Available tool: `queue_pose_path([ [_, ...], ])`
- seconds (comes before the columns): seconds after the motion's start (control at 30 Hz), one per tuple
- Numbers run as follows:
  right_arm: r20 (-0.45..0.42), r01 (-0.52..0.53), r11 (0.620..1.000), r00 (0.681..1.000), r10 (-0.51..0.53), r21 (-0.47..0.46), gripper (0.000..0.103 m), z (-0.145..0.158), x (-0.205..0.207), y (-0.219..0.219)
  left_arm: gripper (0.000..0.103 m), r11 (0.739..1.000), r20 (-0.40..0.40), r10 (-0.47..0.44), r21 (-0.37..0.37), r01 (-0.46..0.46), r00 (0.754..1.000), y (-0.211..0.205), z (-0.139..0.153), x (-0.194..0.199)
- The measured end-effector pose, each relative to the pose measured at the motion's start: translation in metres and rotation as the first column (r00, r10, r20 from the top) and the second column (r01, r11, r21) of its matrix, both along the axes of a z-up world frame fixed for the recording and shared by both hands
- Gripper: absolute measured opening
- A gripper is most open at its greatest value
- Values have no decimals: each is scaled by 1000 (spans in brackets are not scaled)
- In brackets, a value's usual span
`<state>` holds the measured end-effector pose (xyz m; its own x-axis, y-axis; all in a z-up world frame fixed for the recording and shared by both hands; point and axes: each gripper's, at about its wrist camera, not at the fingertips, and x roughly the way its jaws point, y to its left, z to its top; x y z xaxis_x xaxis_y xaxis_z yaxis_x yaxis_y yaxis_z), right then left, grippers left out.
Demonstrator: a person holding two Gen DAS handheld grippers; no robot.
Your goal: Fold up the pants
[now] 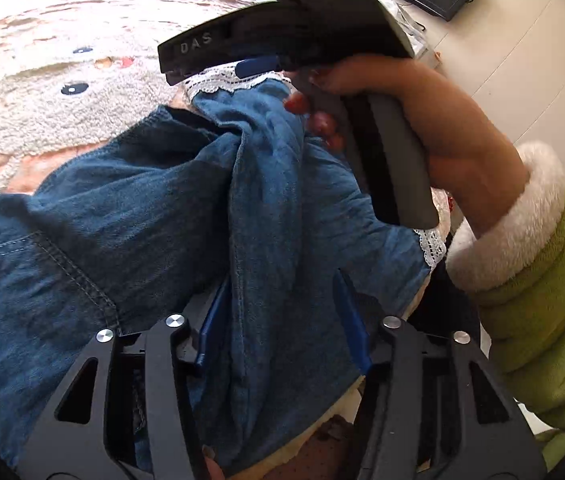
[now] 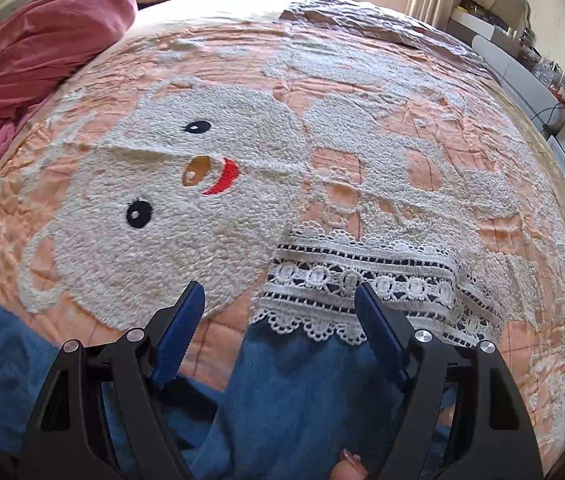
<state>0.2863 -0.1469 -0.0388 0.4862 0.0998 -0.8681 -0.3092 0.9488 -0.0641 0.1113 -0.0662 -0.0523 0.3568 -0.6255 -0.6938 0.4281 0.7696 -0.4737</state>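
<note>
While the pants (image 2: 302, 392) run lengthwise toward the snowman (image 2: 170, 208), lace hem (image 2: 362, 284) leading, the right gripper (image 2: 278, 320) gapes over them and the left gripper (image 1: 278, 304) straddles a fold, grip unclear.

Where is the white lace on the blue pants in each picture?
Left wrist view: the white lace sits upper middle, just under the right tongs; another bit of lace shows at the right edge of the blue pants.
Right wrist view: the white lace lies lower middle to right, ahead of the open right tongs.
Shared landmark: the bear face on the bedspread.
</note>
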Motion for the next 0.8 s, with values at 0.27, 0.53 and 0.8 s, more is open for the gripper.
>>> queue_pose_path([
  [0.27, -52, 63, 985, 997, -56, 158, 12, -5, 20, -35, 39, 999, -5, 4, -34, -4, 1000, 5, -2, 3],
  [0.53, 18, 146, 902, 986, -167, 407, 11, 47, -12, -102, 22, 984, -88, 12, -177, -28, 996, 20, -15, 21],
  [0.8, 73, 176, 842, 966, -247, 511, 11, 73, -45, -149, 0, 987, -64, -5, -160, -5, 998, 12, 7, 30],
])
